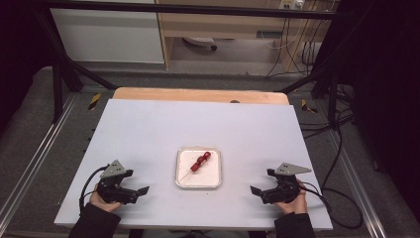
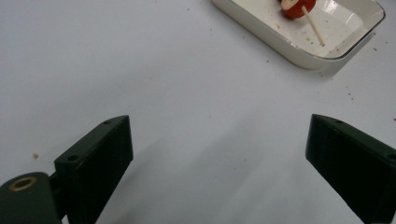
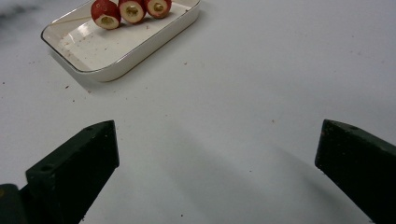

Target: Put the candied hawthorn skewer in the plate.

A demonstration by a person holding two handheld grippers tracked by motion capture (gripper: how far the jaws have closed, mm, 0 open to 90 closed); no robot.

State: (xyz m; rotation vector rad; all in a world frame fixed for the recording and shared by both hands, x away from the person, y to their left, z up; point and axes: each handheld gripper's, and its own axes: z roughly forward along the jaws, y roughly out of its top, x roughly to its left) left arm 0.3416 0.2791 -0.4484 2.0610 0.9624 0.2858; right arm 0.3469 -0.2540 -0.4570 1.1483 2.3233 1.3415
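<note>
Tray (image 1: pixel 216 171): white, shallow, mid-table (image 1: pixel 148 129); I read no writing on it.
Skewer (image 1: pixel 200 161): three red cored fruit pieces on a stick, lying inside the tray.
Left gripper (image 1: pixel 141 191): left of tray, well apart; jaws spread, holding nothing.
Right gripper (image 1: pixel 255 190): right of tray; jaws spread, holding nothing.

table (image 1: pixel 148 134): white | tray (image 1: pixel 198 184): centre | skewer (image 1: pixel 200 161): red pieces, in tray

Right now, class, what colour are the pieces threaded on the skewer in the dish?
Red, with pale hollow centres: the skewered pieces show best in the right gripper view.
</note>
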